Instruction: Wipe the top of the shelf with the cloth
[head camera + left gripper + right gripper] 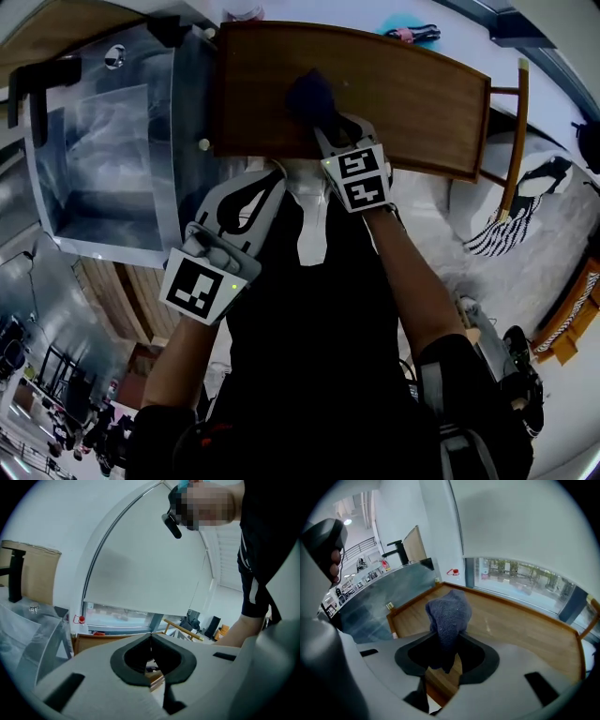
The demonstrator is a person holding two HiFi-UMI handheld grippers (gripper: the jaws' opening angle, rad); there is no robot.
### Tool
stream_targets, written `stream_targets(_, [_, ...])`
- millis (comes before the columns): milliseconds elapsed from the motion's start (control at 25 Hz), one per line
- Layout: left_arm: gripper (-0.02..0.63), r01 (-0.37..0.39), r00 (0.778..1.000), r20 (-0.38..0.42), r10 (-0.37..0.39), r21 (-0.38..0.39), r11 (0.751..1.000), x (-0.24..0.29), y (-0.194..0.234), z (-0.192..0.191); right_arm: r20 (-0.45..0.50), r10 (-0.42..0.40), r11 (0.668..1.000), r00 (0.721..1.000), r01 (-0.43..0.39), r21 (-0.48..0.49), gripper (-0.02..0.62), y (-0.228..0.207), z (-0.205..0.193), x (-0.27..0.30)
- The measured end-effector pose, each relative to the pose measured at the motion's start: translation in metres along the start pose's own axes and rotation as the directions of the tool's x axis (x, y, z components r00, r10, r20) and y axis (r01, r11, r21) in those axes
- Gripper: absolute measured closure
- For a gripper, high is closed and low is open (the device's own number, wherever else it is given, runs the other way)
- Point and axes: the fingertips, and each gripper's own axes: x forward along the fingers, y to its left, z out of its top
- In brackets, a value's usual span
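Observation:
The wooden shelf top (pixel 394 94) (pixel 520 630) is a brown board with a raised rim, straight ahead of me. My right gripper (pixel 323 117) (pixel 449 641) is shut on a dark blue cloth (pixel 309 94) (pixel 449 616), which bunches up beyond the jaws over the near left part of the board. My left gripper (pixel 258 192) (pixel 151 637) hangs back at the shelf's near edge, tilted upward, jaws closed together with nothing between them.
A plastic-wrapped glass cabinet (pixel 112 141) (pixel 389 597) adjoins the shelf on the left. A wooden chair frame (pixel 516 141) and a striped bag (pixel 511 220) stand to the right. A window (pixel 525 581) runs behind the shelf.

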Motion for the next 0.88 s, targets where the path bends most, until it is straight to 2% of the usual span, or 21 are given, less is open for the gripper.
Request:
stream_targets(360, [0.586,-0.054,0.998,0.03,0.055,-0.028,0.998,-0.051,0.044,-0.002,-0.037,0.082,0.991,0.996,-0.086,-0.107,0.457,0.082,0.021,0.038])
stream_targets(880, [0.586,-0.091,0.994,0.047,0.094,-0.062,0.994,-0.089,0.07,-0.014,-0.078,0.114,0.978,0.99,-0.126,-0.168,0.457,0.131,0.028,0.069])
